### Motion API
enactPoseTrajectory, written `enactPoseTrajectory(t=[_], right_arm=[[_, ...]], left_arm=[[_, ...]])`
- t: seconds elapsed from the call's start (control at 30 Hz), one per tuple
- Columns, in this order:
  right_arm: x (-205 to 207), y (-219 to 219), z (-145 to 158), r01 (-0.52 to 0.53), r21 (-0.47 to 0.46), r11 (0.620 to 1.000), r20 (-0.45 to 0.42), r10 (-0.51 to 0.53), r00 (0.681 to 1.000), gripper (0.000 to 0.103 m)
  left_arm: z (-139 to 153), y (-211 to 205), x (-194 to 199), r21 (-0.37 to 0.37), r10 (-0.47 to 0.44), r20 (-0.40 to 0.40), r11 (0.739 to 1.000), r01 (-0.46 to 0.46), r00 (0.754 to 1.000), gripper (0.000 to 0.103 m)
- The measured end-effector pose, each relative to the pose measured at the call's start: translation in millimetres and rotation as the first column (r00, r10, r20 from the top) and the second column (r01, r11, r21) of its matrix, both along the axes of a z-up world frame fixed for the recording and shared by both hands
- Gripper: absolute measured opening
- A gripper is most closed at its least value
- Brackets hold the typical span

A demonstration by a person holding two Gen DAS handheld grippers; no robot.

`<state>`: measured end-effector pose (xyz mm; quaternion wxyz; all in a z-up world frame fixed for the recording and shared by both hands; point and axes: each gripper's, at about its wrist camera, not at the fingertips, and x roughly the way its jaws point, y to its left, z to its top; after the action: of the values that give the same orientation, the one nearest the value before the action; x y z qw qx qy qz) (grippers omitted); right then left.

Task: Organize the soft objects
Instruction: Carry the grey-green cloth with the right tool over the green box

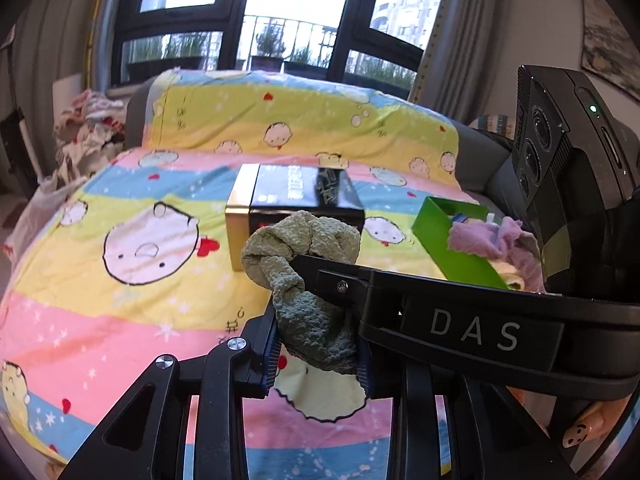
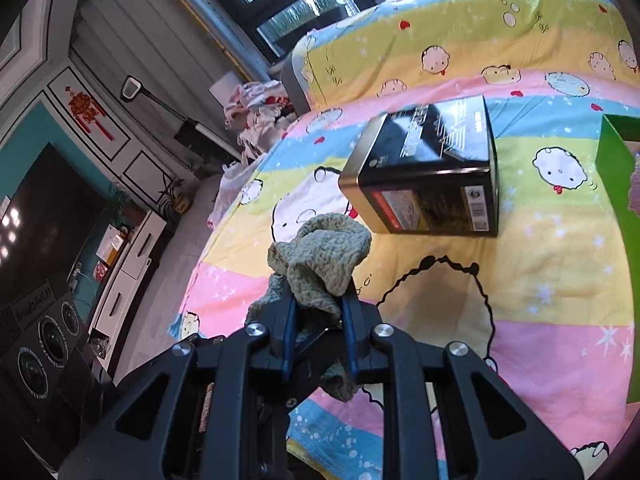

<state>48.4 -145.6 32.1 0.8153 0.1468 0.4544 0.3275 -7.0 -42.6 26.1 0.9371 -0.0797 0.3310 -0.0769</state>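
Two grippers hold one green cloth (image 1: pixel 316 308) above the bed (image 1: pixel 120 320). The left gripper (image 1: pixel 318 364) is squeezed tight on the bottom part of the cloth. The right gripper (image 2: pixel 318 330) is squeezed tight on the other part, and its long black finger crosses the left view from 3 o'clock. The cloth is bunched up and twisted between them, a little above the cartoon bedsheet.

To do this step well, I think both hands should keep their squeeze and move apart slowly, so the cloth opens out flat. If they pull too fast, a corner could slip out. Pulling evenly on both sides should stop the cloth from twisting more. After that, it could be folded or dropped in with the other soft things.

The green tray (image 1: pixel 448 240) sits on the bed at 3 o'clock in the left view, well apart from the green cloth. It holds a purple cloth (image 1: pixel 488 240) that spills over the edge, and something pale yellow under it. I also see a small white and blue bit inside, but I cannot tell what it is.

The black box (image 2: pixel 432 172) stands at 12 o'clock from the cloth, just behind it. The box looks closed, so I cannot tell what is inside.
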Motion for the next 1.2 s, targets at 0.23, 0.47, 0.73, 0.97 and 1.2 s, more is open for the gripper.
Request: enactPoseTrajectory(t=[0.23,0.47,0.73,0.97,1.2], right_arm=[[-8.0,-16.4,16.9,0.027,0.017,0.999,0.061,-0.028,0.998,0.02],[-16.5,-33.9,29.5,0.062,0.03,0.998,0.105,-0.065,0.992,0.02],[-21.8,-51.8,39.8,0.103,0.044,0.994,0.144,-0.109,0.984,0.022],[-24.3,-72.7,44.8,0.143,0.057,0.988,0.16,-0.151,0.976,0.022],[-25.1,-106.9,53.0,0.238,0.06,0.969,0.191,-0.246,0.95,0.022]], left_arm=[[17.1,-16.2,-4.9,0.025,-0.019,0.049,1.0,0.018,0.999,0.031],[29.4,-33.8,-8.3,0.036,-0.045,0.082,0.998,0.042,0.996,0.031],[39.6,-53.5,-8.2,0.044,-0.075,0.104,0.997,0.07,0.992,0.031],[45.3,-73.1,-4.8,0.058,-0.115,0.119,0.992,0.109,0.986,0.031],[51.3,-103.5,6.5,0.055,-0.204,0.136,0.979,0.198,0.969,0.032]])
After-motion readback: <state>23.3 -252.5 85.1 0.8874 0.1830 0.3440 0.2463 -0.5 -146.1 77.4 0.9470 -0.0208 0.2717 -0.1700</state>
